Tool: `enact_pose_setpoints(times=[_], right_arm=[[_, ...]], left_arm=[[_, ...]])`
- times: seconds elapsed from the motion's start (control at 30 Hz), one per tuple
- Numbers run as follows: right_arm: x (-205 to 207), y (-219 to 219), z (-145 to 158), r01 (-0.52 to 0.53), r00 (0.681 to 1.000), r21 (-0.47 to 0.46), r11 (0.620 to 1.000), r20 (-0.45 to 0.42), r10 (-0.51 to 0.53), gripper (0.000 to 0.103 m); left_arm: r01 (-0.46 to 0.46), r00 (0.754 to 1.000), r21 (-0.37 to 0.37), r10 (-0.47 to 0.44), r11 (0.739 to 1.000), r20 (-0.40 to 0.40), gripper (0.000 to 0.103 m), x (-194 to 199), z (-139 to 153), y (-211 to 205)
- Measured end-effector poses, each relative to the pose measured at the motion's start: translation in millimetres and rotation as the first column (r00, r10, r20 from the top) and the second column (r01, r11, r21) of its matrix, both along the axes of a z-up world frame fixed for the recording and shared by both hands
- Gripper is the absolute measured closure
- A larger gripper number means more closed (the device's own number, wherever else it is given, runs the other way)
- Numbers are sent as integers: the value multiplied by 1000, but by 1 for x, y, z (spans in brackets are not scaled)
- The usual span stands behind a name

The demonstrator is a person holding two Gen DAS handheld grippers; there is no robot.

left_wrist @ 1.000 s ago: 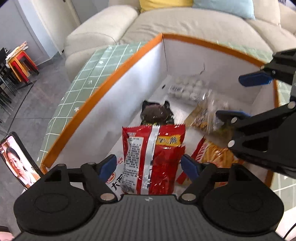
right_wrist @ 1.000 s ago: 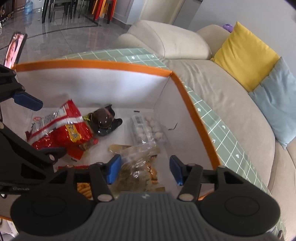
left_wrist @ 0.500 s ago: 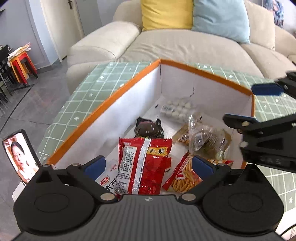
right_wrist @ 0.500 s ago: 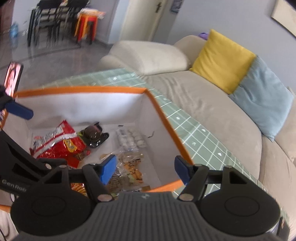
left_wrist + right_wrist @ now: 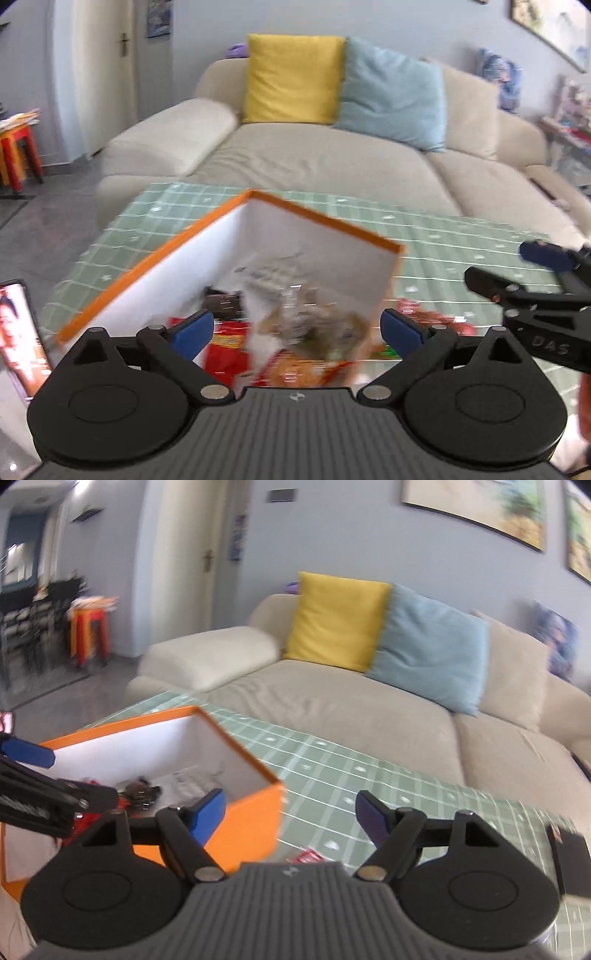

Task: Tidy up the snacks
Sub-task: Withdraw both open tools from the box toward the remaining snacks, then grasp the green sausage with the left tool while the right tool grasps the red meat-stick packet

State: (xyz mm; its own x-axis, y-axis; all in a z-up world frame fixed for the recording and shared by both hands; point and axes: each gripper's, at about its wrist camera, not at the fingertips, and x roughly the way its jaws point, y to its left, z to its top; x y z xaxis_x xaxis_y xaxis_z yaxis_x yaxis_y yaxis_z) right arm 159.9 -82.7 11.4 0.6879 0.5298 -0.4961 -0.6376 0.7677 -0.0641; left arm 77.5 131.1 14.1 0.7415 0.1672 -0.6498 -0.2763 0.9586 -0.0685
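Box: The orange box with white walls inside sits on the green checked tablecloth in front of you. It is open at the top.
Snacks in the box: The snacks lie on the bottom of the box. You can see a red bag, a clear bag with brown bits, and a dark pack farther back. They look blurry, so you cannot read them.
Snack outside the box: A small red pack lies on the tablecloth just beside the box, below your right gripper.
Your left gripper: Your left gripper hangs above the near edge of the box. Its blue pads stand wide apart. Nothing is pinched between them; the snacks are lower down, in the box.
Your right gripper: Your right gripper is off to the right side of the box, over the tablecloth. Its jaws are opening, and nothing is between them.
Phone: A phone with a lit screen stands at the left, near the box.
Dark thing: A dark flat thing lies on the tablecloth at the far right. You cannot tell what it is.
Sofa: A pale sofa stands behind the table, with a yellow pillow and a light blue pillow side by side.
Stools: Red and orange stools stand far back on the left.
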Motion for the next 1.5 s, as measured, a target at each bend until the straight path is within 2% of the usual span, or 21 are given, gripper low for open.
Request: enact_pose_setpoints(times=[0.1, 0.2, 0.3, 0.43, 0.6, 0.83, 0.97, 1.03, 1.23, 1.5], right_arm=[[1, -29, -7, 70, 997, 16, 997, -21, -69, 28], [0, -57, -16, 132, 990, 25, 991, -49, -130, 27], [-3, -83, -26, 191, 979, 25, 981, -75, -188, 27], [-8, -107, -42, 245, 967, 2, 970, -72, -244, 27], [-7, -125, -57, 264, 961, 5, 965, -86, -262, 27], [0, -122, -73, 219, 975, -22, 976, -36, -219, 29], [4, -117, -83, 168, 985, -41, 985, -35, -169, 36], [6, -111, -88, 134, 990, -54, 990, -28, -135, 39], [17, -93, -105, 38, 997, -93, 995, -61, -44, 48], [27, -76, -132, -29, 998, -193, 981, -59, 18, 51]], left_arm=[[83, 996, -12, -83, 996, 11, 1, 3, 0, -22], [142, 990, -33, -143, 989, -17, 23, 11, -6, -41], [198, 979, -78, -201, 977, -29, 33, 19, -17, -63], [261, 965, -110, -263, 959, -1, 33, 20, -30, -86], [253, 967, 1, -253, 967, -30, 33, 22, -47, -116], [245, 965, -38, -248, 969, -82, 33, 23, -73, -114], [225, 970, -30, -226, 974, -90, 33, 29, -81, -111], [231, 968, 3, -229, 973, -107, 33, 34, -85, -113], [300, 945, 132, -275, 945, -179, 33, 54, -99, -119], [336, 931, 249, -280, 908, -232, 33, 83, -115, -114]])
